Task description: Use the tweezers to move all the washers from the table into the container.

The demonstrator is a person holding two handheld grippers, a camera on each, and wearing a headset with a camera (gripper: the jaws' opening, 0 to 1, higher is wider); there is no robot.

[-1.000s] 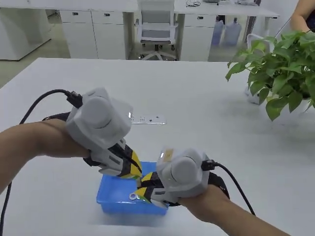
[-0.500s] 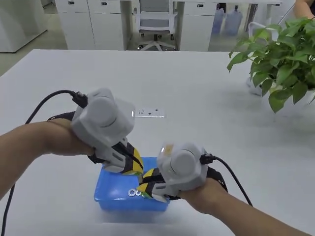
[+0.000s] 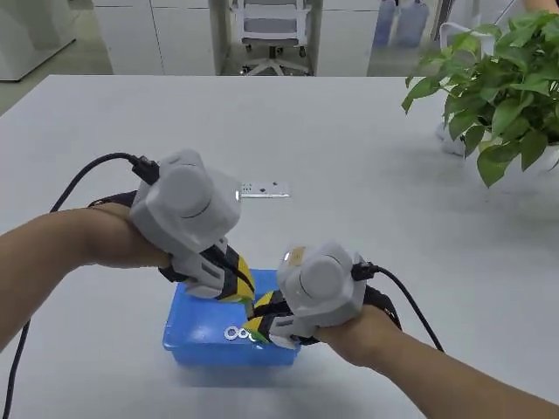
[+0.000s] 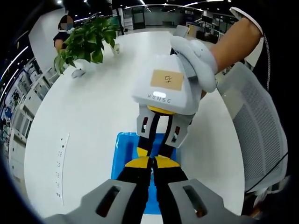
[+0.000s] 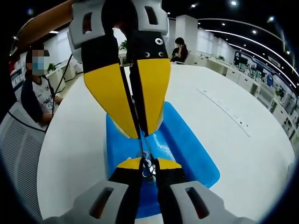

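Observation:
A blue container [image 3: 196,325] sits on the white table near its front edge, with small metal washers [image 3: 234,333] lying inside. My left gripper [image 3: 236,286] hangs over the container, shut on thin metal tweezers [image 5: 136,116] that run down between its yellow jaws. My right gripper [image 3: 256,328] meets it tip to tip from the right; its jaws stand closed around the tweezers' lower end. Washers [image 5: 148,169] show right at my right gripper [image 5: 148,164]. In the left gripper view my left gripper [image 4: 151,163] touches the other gripper above the container [image 4: 122,151].
A white strip [image 3: 262,190] lies mid-table beyond the container. A potted green plant [image 3: 498,96] stands at the table's right. An office chair [image 3: 269,26] and cabinets lie past the far edge. Black cables trail from both grippers. People sit behind, in the gripper views.
The head camera has tilted down. Both grippers stay tip to tip over the container, and the washers now show more clearly on its floor.

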